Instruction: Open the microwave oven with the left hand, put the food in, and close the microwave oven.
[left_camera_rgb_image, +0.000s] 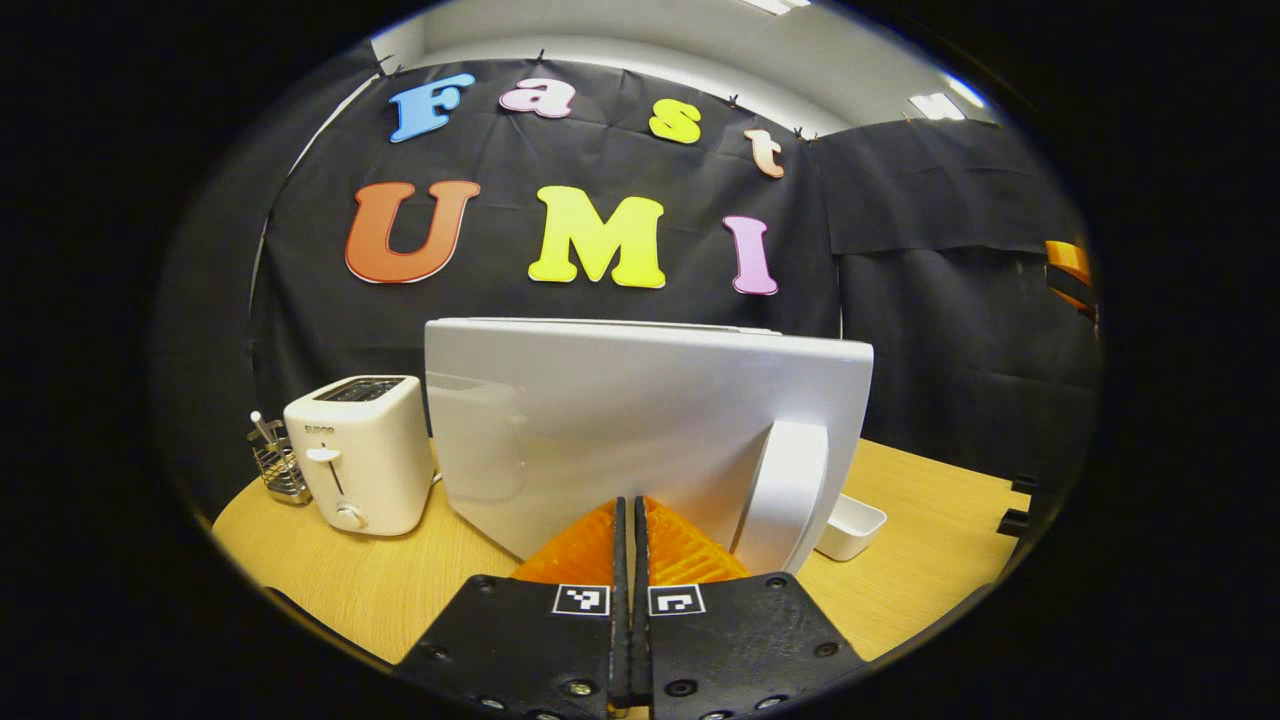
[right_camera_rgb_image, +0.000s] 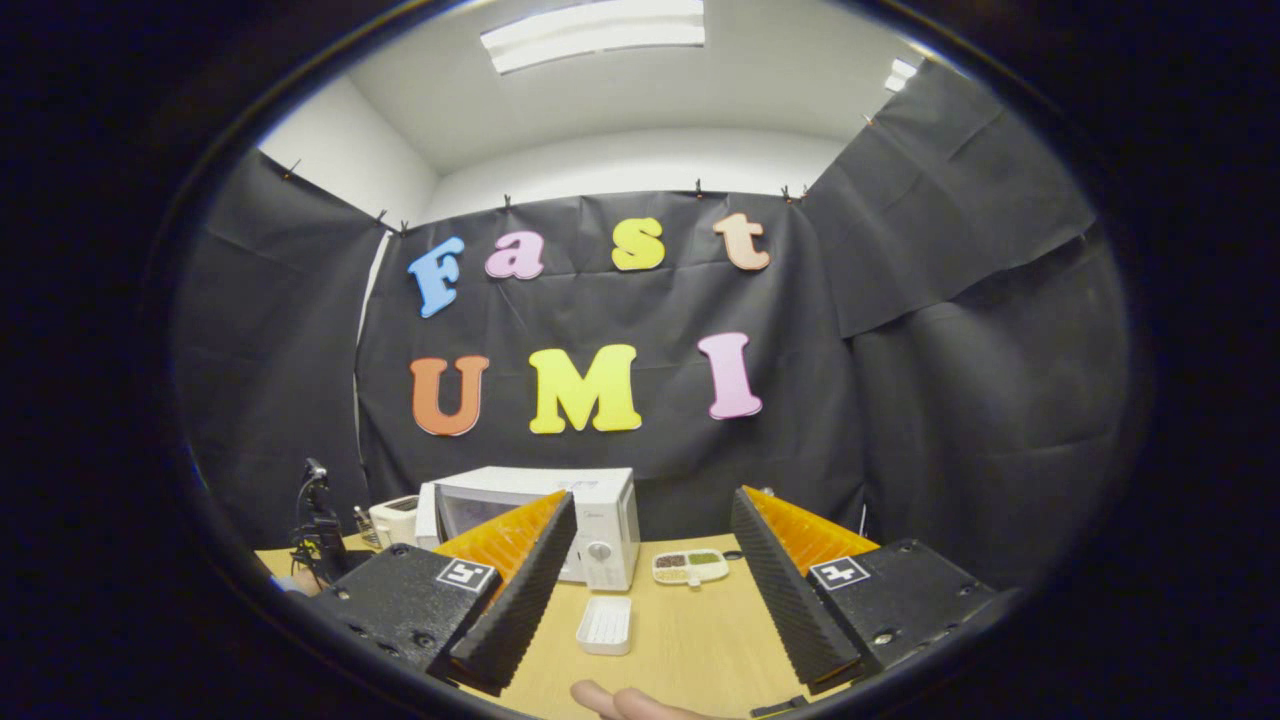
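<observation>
Left gripper view: my left gripper (left_camera_rgb_image: 631, 520) has its 2 fingers pressed together with nothing between them, tips just in front of the microwave door (left_camera_rgb_image: 640, 420). The door's outer face fills the middle, with its vertical handle (left_camera_rgb_image: 790, 495) just right of my tips. A toaster (left_camera_rgb_image: 362, 452) stands to its left on the table (left_camera_rgb_image: 330, 570), and a white tray (left_camera_rgb_image: 850, 525) lies beyond the handle. I judge the step is working the door; to do it well I'd shift right, spread the fingers around the handle, and follow the hinge's arc instead of pulling straight.

Right gripper view: my right gripper (right_camera_rgb_image: 650, 560) is spread wide and holds nothing, well back from the microwave (right_camera_rgb_image: 590, 520). The box lies with its long axis across the table, front facing me. The food dish (right_camera_rgb_image: 690, 567) sits just right of it, the white tray nearer me.
</observation>
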